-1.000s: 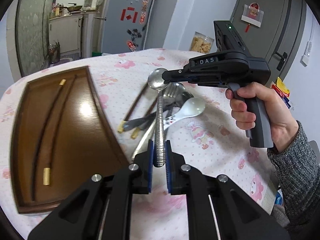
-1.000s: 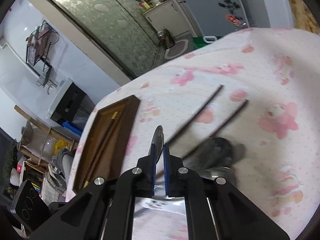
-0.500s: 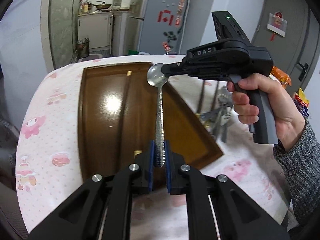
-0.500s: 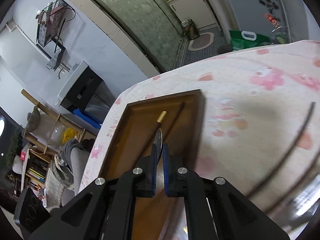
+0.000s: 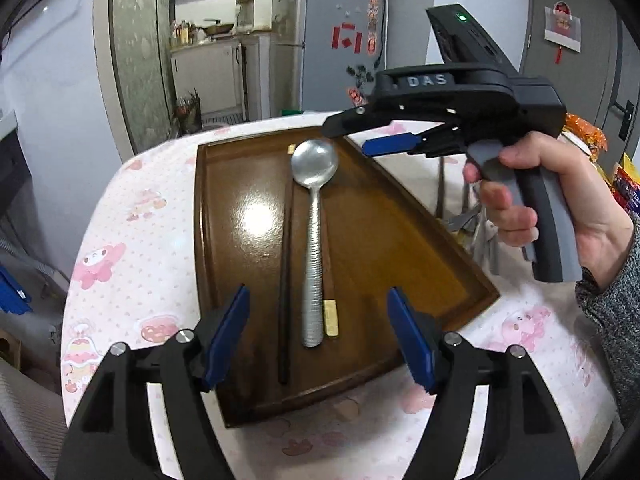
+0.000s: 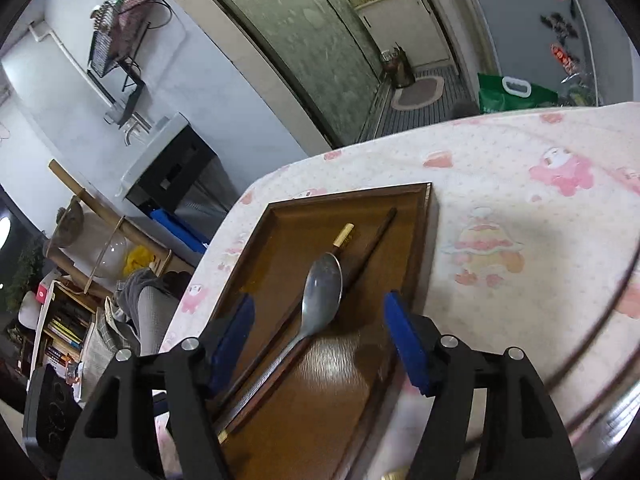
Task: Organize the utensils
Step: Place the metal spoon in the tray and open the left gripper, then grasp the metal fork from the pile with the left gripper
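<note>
Half a second ago both grippers were pinching the metal spoon [image 5: 313, 240]; now it's lying flat in the wooden tray [image 5: 400, 240], on top of the two dark chopsticks [image 5: 285, 280] there. Left gripper [image 5: 318, 334] has its jaws spread wide, just off the handle end. Right gripper [image 6: 318, 340] is wide open too, hovering over the bowl end, held pistol-style by the person's right hand [image 5: 560, 204]. A few more utensils [image 5: 472, 224] sit on the tablecloth [image 5: 132, 216] past the tray's right edge, too blurry to count.
</note>
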